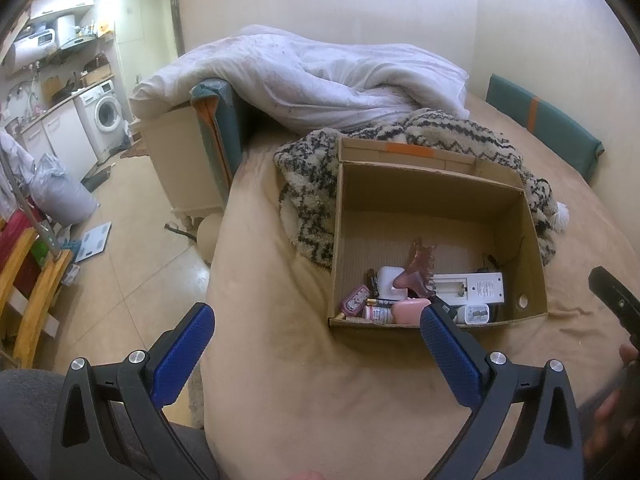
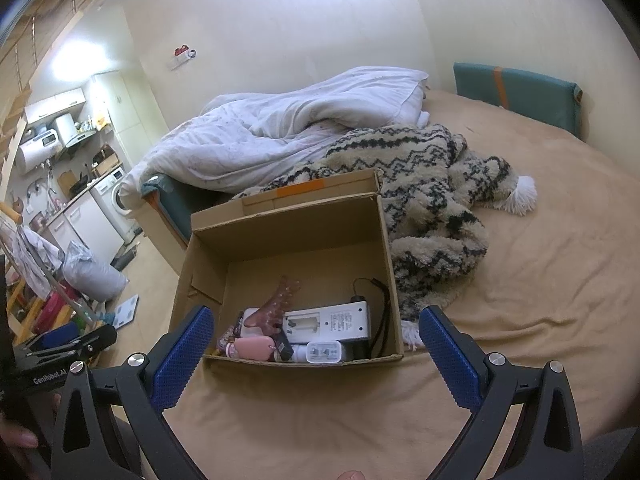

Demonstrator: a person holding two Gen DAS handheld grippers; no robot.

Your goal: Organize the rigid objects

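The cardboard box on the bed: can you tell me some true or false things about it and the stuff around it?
1. The cardboard box is open at the top. True.
2. The hair claw clip lies on the bed outside the box. False: it sits inside, on the other items.
3. The left hand-held gripper is open and holds nothing. True.
4. The right hand-held gripper is shut on the pink case. False: it is open and empty.
5. A zigzag blanket lies beside the box. True.
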